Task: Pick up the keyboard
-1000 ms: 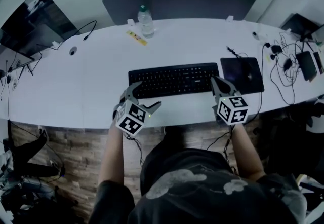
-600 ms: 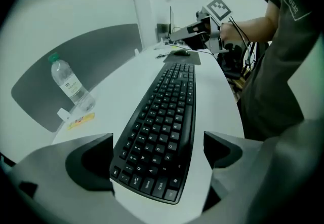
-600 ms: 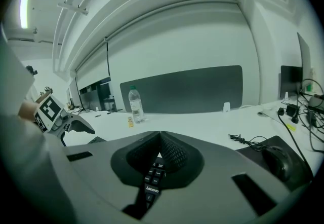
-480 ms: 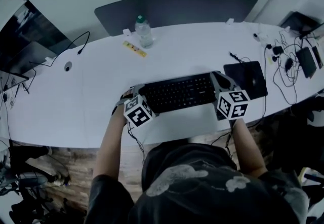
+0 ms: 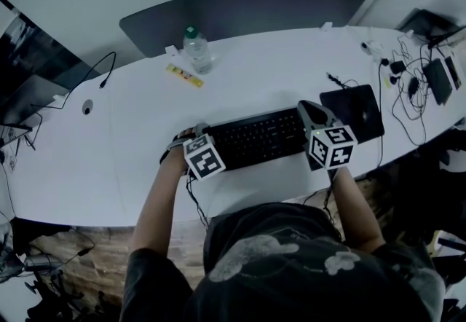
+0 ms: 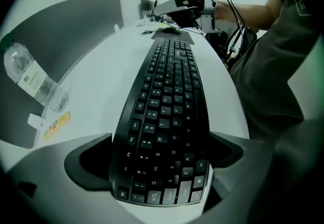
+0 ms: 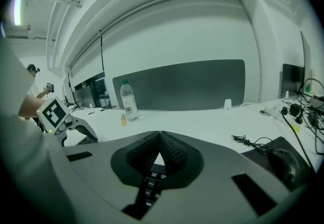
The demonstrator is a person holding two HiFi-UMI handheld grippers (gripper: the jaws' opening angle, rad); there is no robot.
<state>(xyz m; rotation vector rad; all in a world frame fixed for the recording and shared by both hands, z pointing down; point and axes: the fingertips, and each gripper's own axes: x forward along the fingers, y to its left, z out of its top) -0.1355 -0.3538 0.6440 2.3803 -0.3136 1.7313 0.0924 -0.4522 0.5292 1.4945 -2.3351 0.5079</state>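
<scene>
A long white table (image 5: 291,65) with a curved front edge fills the head view, and a dark grey rounded partition panel (image 5: 247,11) stands along its far side. The black full-size keyboard (image 5: 262,137) lies flat on the table near the front edge, directly before the person, slightly slanted with its right end farther away. Just beside that right end sits a black square mouse pad (image 5: 353,111) carrying a dark mouse (image 7: 285,164), with a tangle of black cables (image 5: 408,84) further right. The left gripper (image 6: 161,139) points steeply down over the keyboard's left end; its 2 jaws are opening and straddle that end, 1 on each long edge, with a gap between pads and keyboard. The right gripper (image 7: 160,137) hovers over the keyboard's right end with its 2 ribbed jaws pressed together and nothing between them. A clear plastic water bottle (image 5: 195,51) with a green cap stands upright near the partition, and a small yellow strip (image 5: 183,75) lies just beside it.
</scene>
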